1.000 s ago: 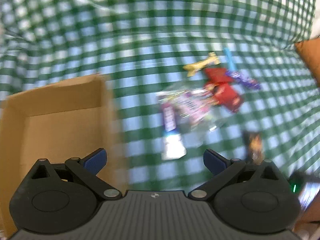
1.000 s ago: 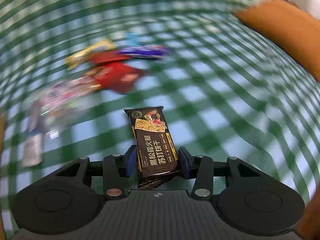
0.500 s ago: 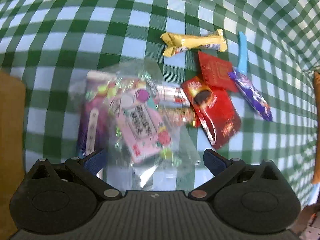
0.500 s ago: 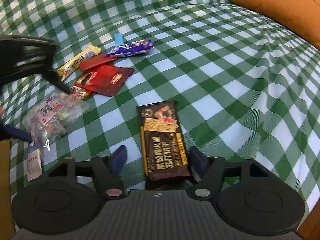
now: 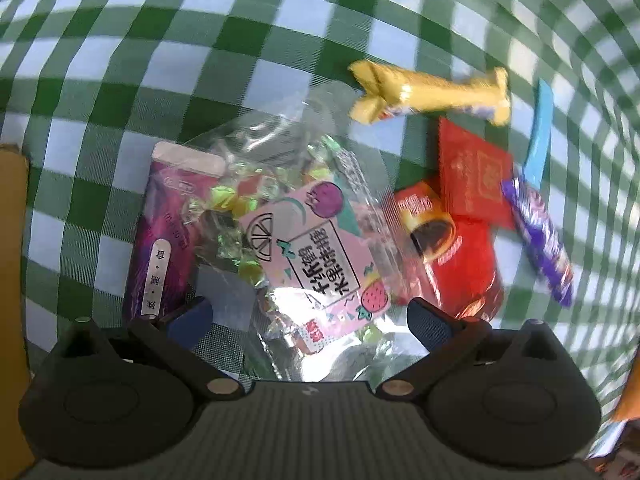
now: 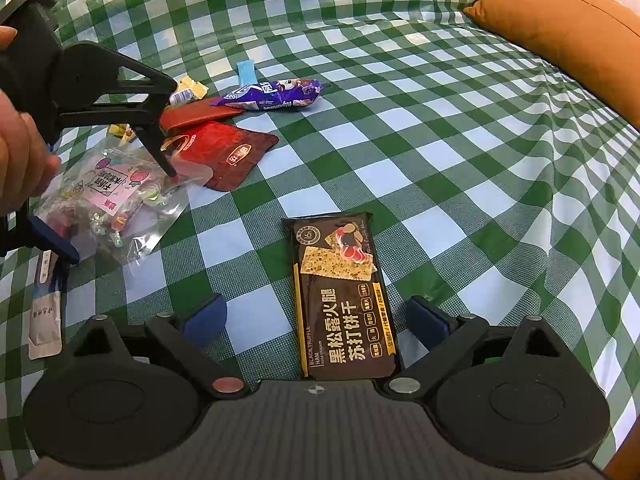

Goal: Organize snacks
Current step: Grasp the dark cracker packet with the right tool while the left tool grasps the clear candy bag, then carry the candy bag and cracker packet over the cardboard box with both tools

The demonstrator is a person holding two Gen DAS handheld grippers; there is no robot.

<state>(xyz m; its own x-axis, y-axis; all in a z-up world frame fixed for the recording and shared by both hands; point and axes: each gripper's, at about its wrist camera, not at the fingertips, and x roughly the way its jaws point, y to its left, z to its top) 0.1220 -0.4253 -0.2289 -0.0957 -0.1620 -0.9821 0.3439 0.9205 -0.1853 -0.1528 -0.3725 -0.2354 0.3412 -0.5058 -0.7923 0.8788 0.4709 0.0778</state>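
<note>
Clear candy bag point(image 5: 280, 220): lay flat on the green-checked cloth point(image 5: 120, 80), holding small wrapped sweets and a pink label card; it overlapped a purple sachet point(image 5: 160, 232) on its left side
Cardboard box point(image 5: 12, 280): only a brown edge showed at the left border of the left wrist view; its contents could not be seen
Left gripper point(image 5: 306, 316): fingers spread wide apart, one blue pad point(image 5: 190, 320) over the purple sachet's end, the other by the red packet point(image 5: 460, 264), with the candy bag between them; nothing was clamped
Left gripper pose point(image 6: 120, 184): tilted steeply down onto the candy bag, a bare hand point(image 6: 20, 152) wrapped round its handle at the left edge of the right wrist view
Right gripper point(image 6: 316, 320): fingers wide apart, straddling the near end of the dark cracker bar point(image 6: 344, 300) without pinching it; the bar lay flat on the cloth, lengthwise between the pads, well apart from the other snacks
Other snacks: a yellow bar point(image 5: 432, 94), a flat red sachet point(image 5: 472, 172), a thin blue stick point(image 5: 538, 136) and a purple-wrapped bar point(image 5: 540, 240) lay close together just beyond and right of the candy bag
Orange cushion point(image 6: 568, 28): at the far right corner of the cloth
</note>
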